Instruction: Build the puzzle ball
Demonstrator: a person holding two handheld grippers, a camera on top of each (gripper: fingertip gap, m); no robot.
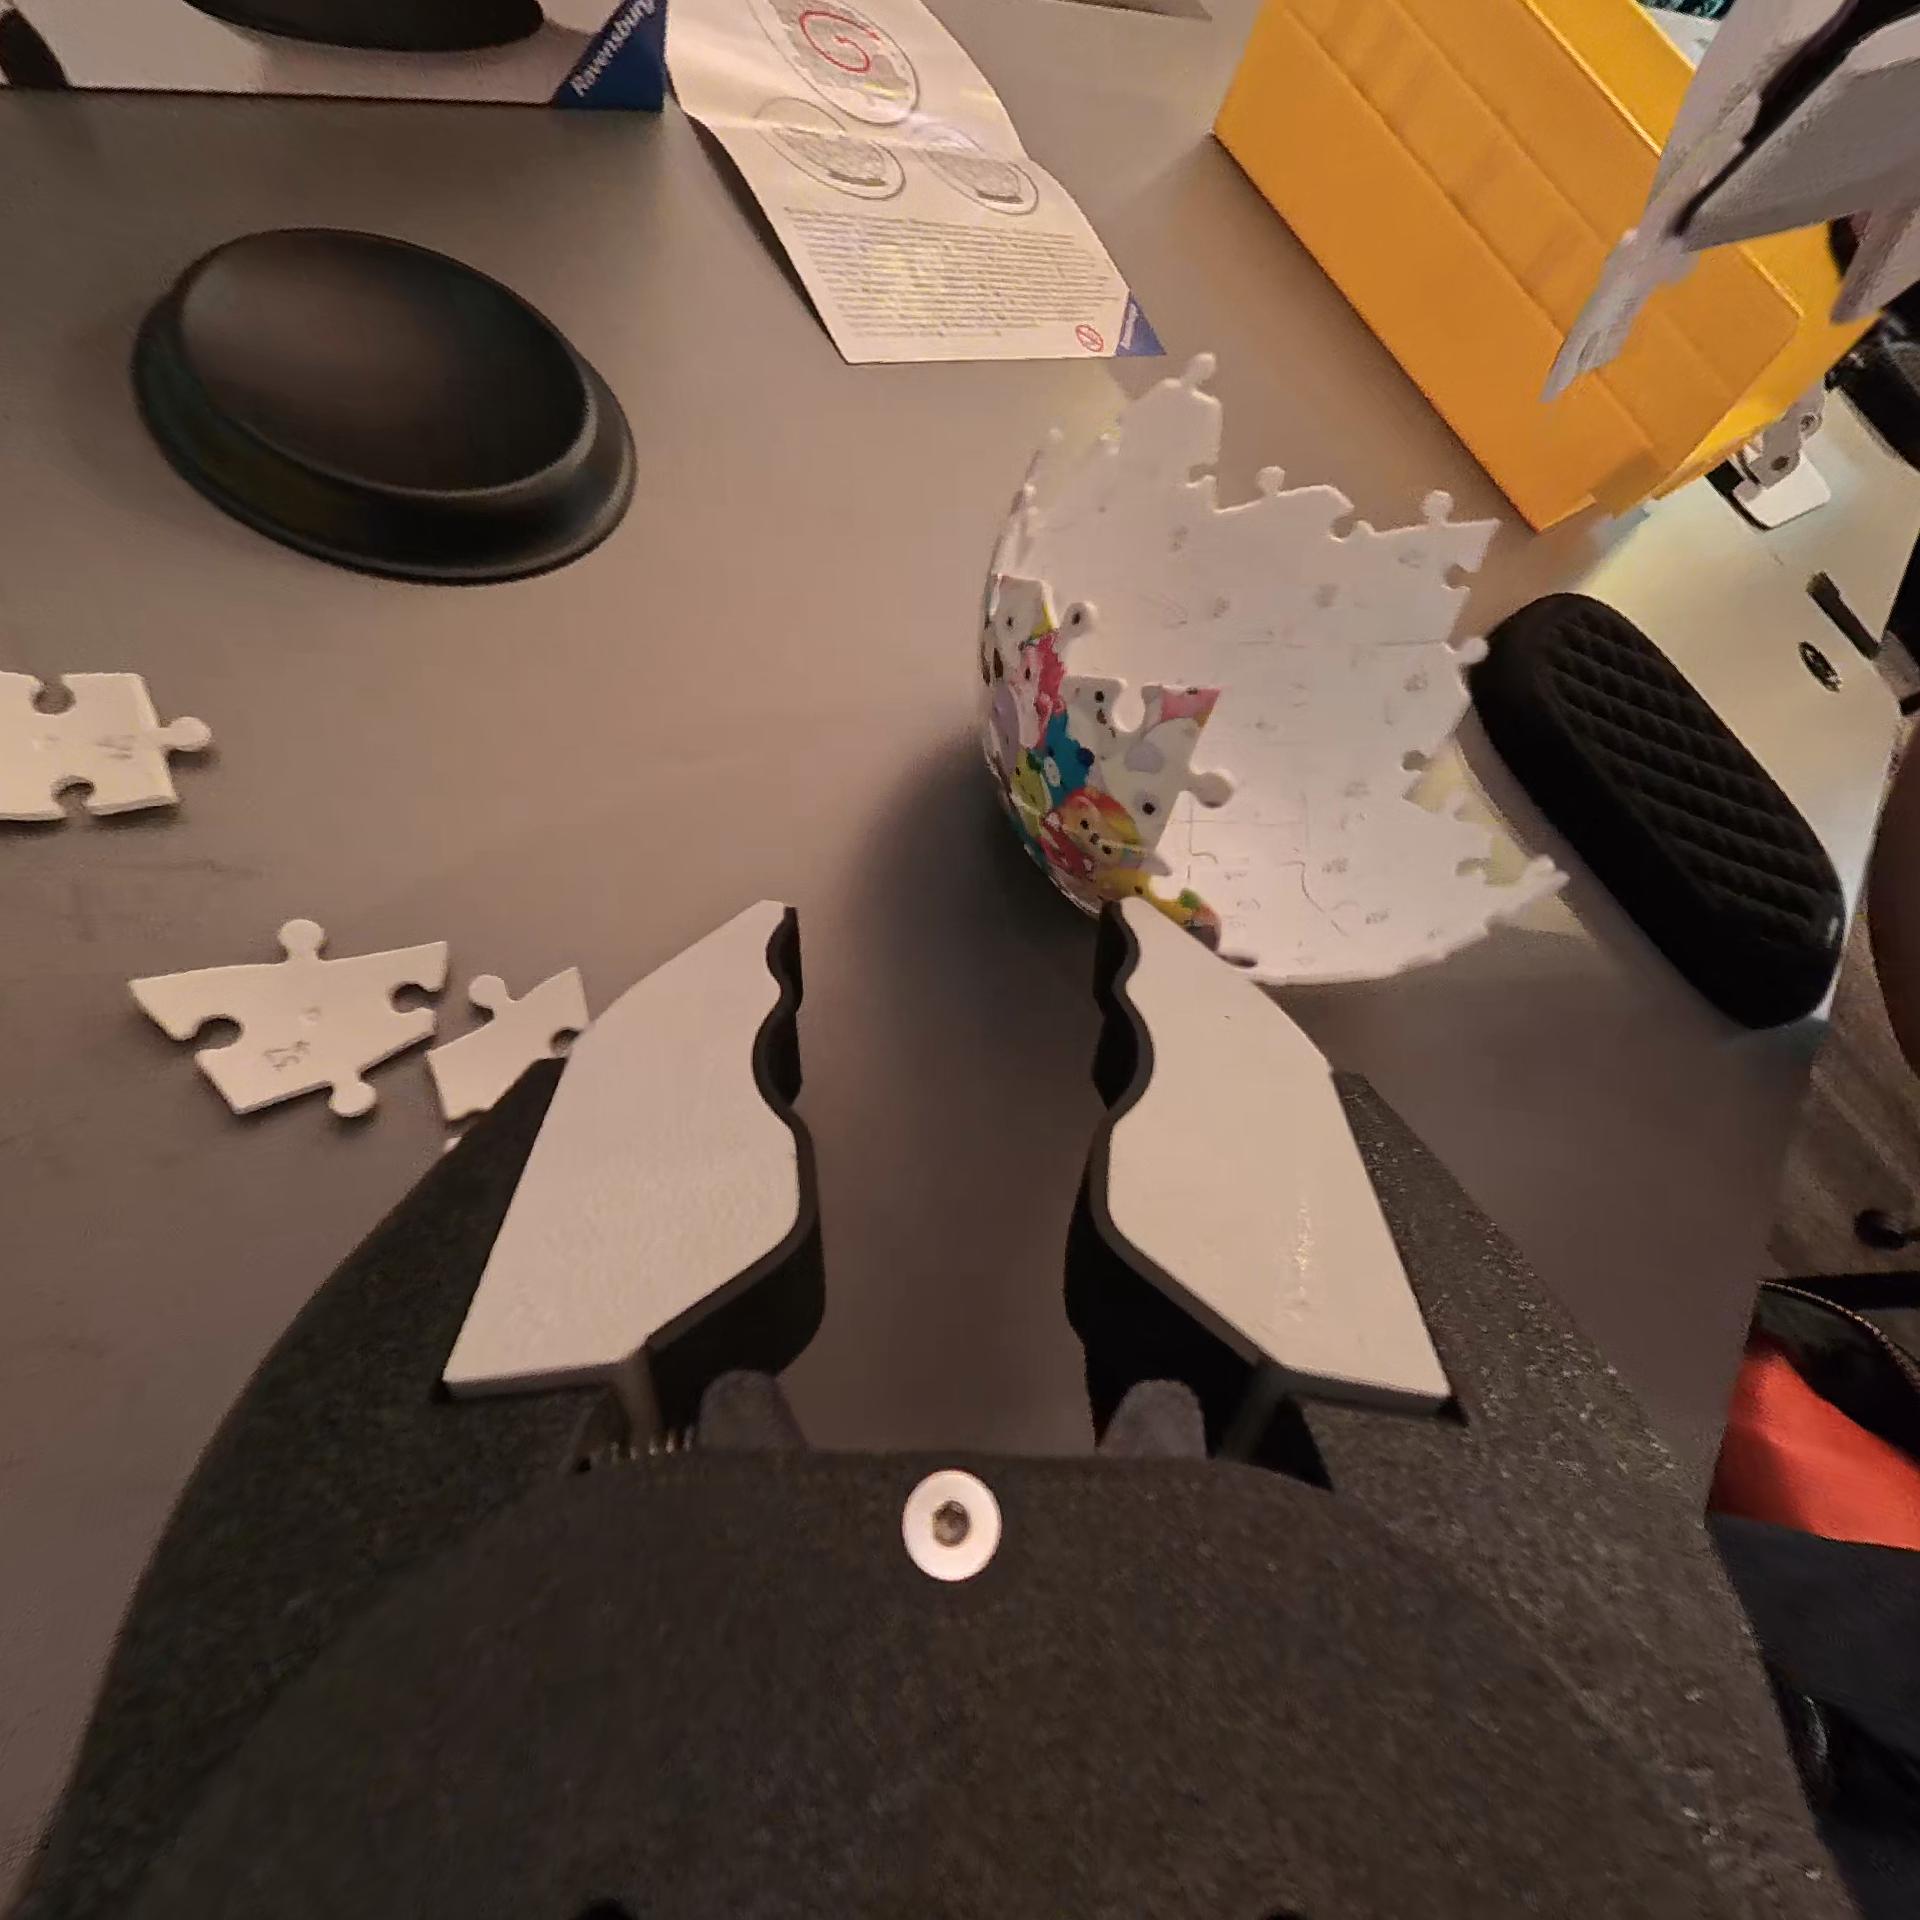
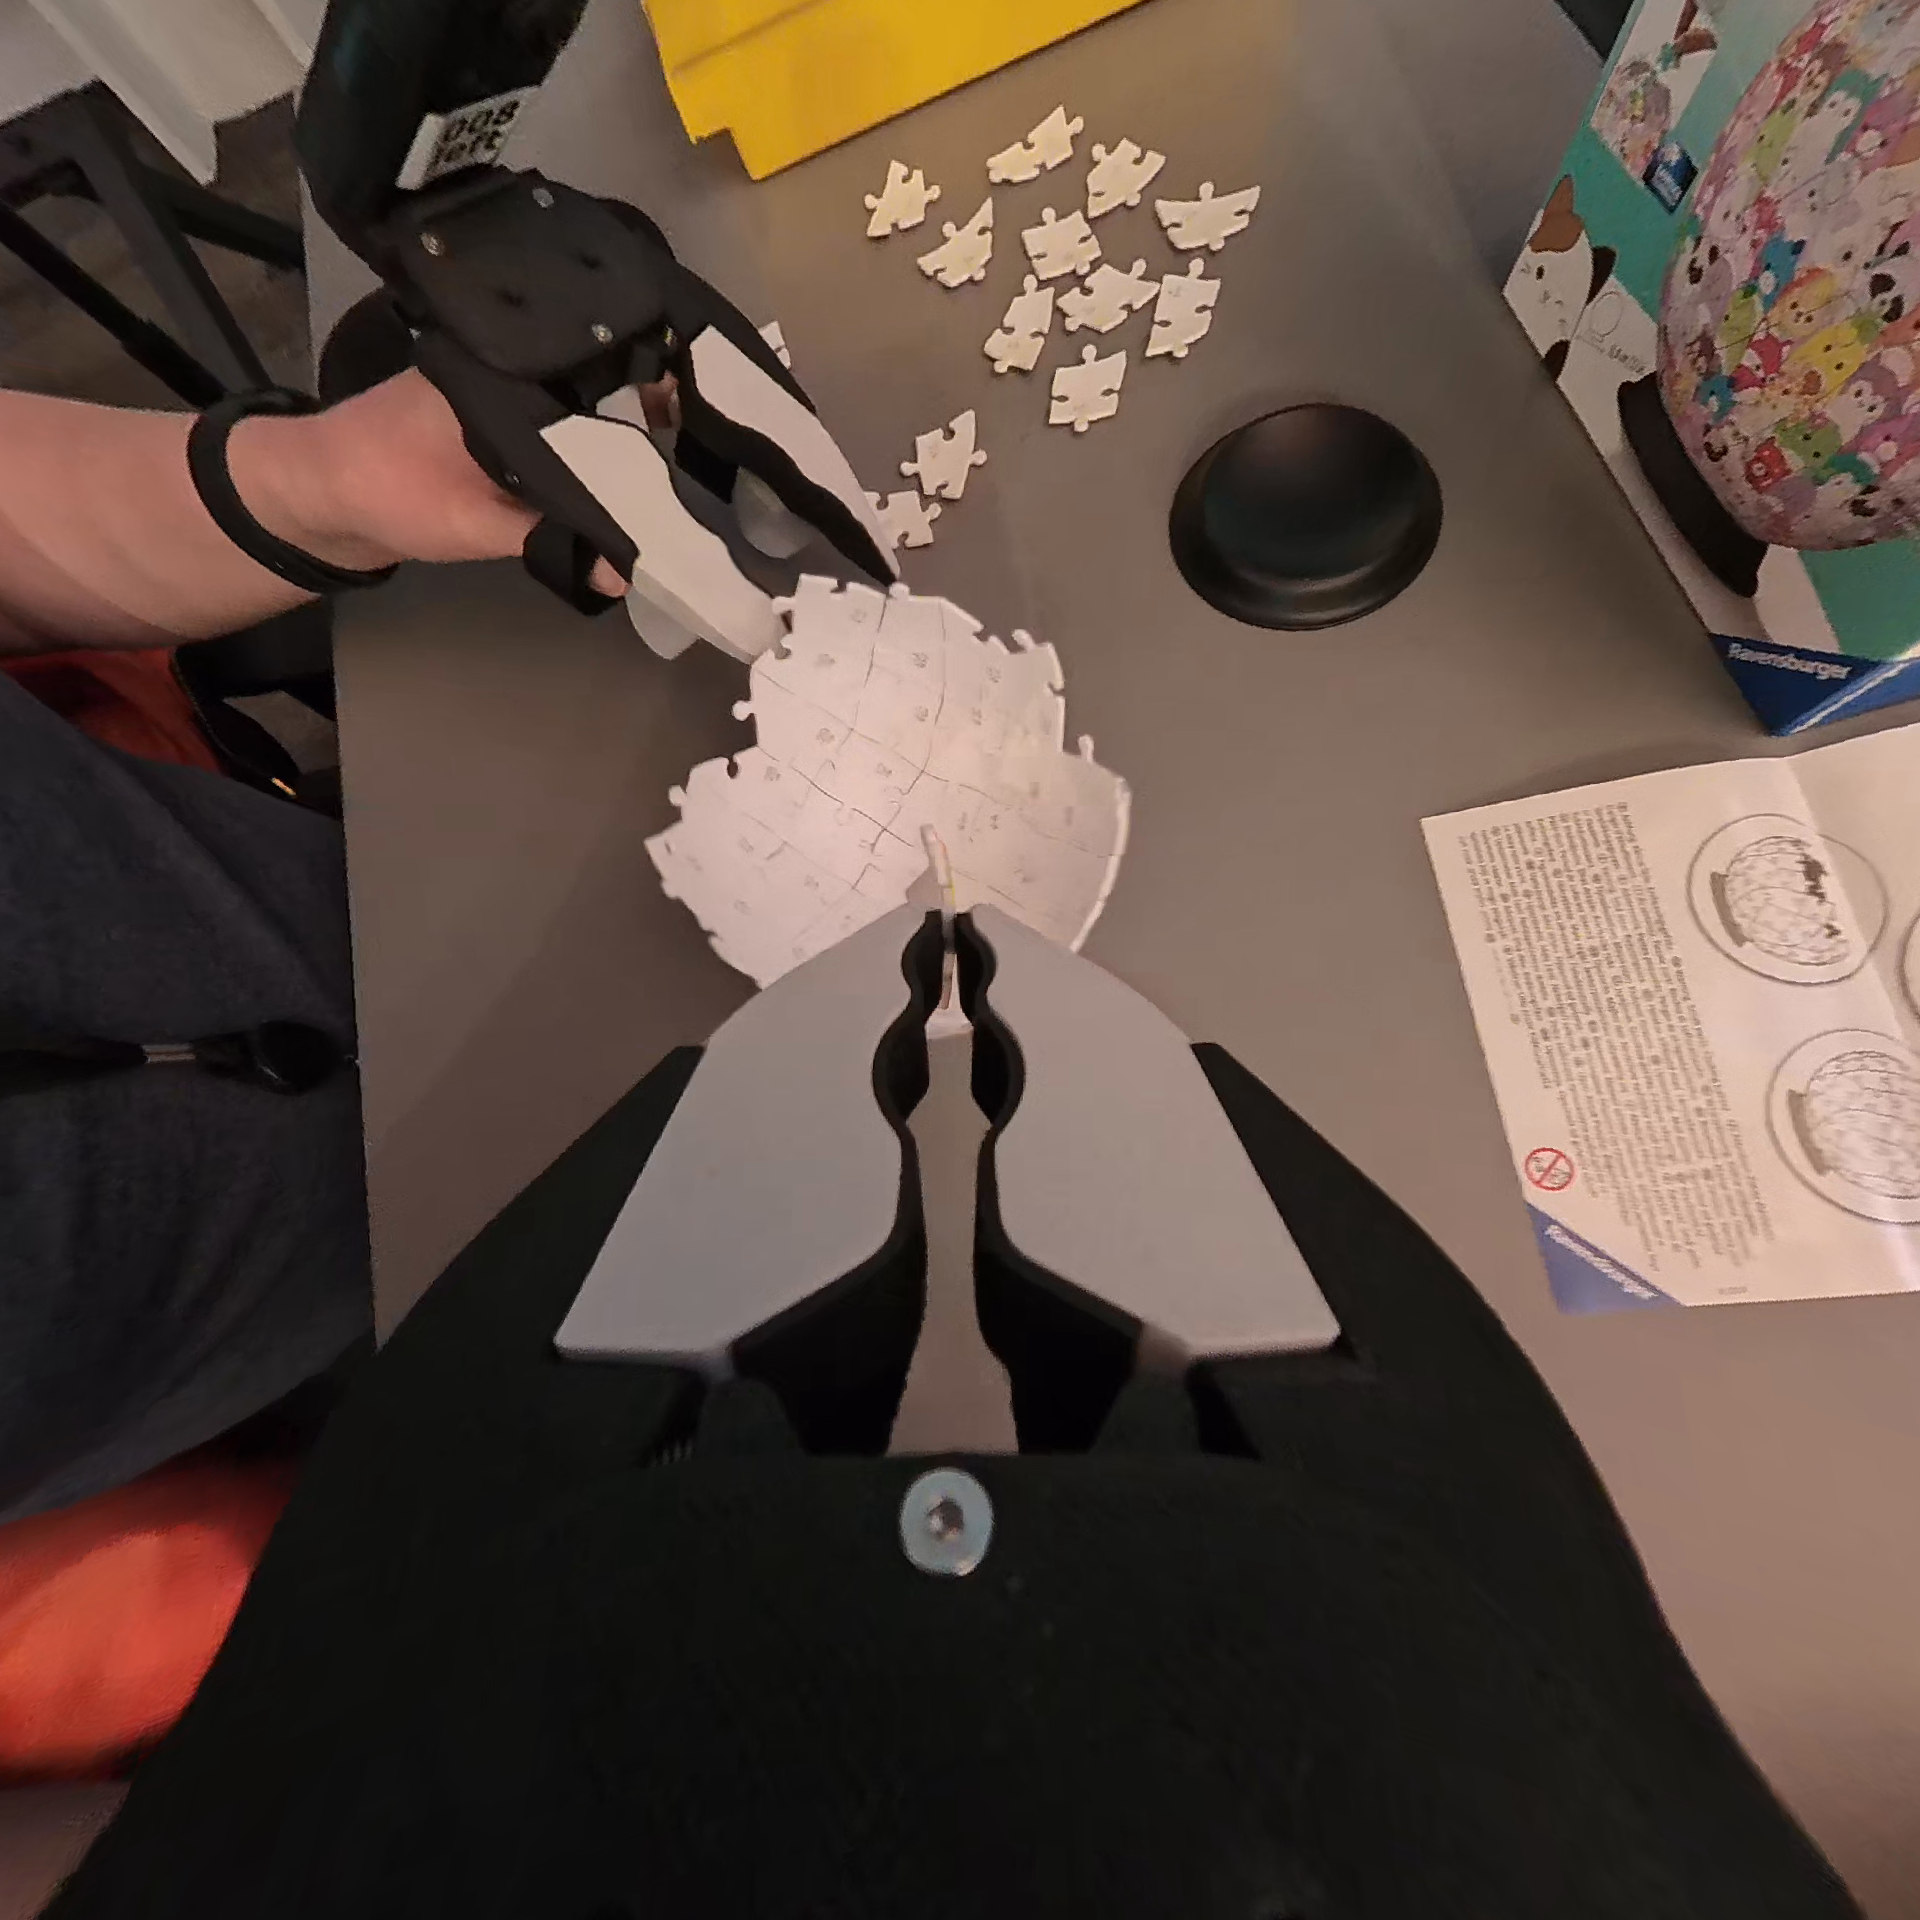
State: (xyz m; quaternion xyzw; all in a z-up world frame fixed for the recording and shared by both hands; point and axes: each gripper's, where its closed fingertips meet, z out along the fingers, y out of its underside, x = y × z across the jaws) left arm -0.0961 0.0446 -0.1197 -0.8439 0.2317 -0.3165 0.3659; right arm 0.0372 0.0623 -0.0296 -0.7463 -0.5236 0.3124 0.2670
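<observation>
Gripping thin curved piece edge-on, right claw, jagged half-shell

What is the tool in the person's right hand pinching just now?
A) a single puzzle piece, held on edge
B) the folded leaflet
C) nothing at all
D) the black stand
A: in the right wrist view the right gripper has its jaws shut on a thin puzzle piece seen edge-on, poised above the white inside of the half-built puzzle ball.
</observation>
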